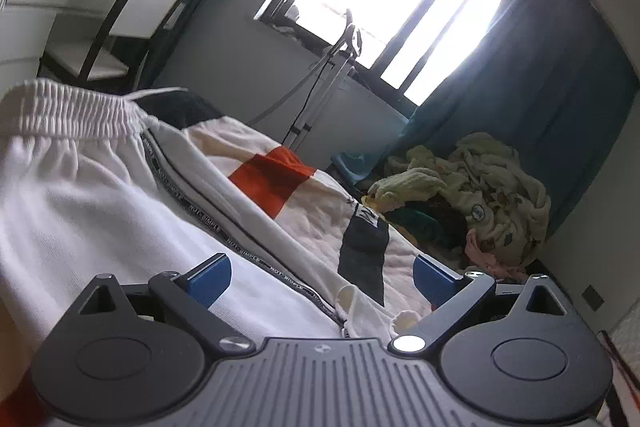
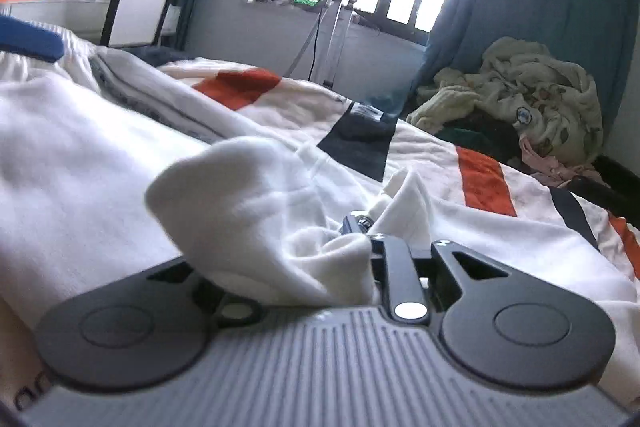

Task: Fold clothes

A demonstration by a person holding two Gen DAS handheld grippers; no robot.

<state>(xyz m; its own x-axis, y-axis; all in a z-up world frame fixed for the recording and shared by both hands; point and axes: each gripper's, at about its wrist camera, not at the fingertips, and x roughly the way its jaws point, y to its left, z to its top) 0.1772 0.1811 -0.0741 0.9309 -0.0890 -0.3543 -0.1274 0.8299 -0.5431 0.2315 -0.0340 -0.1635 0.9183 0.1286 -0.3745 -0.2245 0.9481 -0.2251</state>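
Two grippers on my feeds, both low over the bed. Far left in the left wrist view I see the white shorts, elastic waistband up top, a printed side tape running diagonally toward the camera. The left gripper sits over that fabric with its blue pads wide apart; the cloth lies flat beneath and between them, neither pad pinching it. Further right, the bedcover shows orange and dark patches, then a heap of pale yellow laundry against the blue curtain.

Right wrist view: same shorts spread on the left. The right gripper is nearly closed, pinched on a bunched white fold of the shorts that drapes over the left finger and hides it. Right of it is the striped bedcover.
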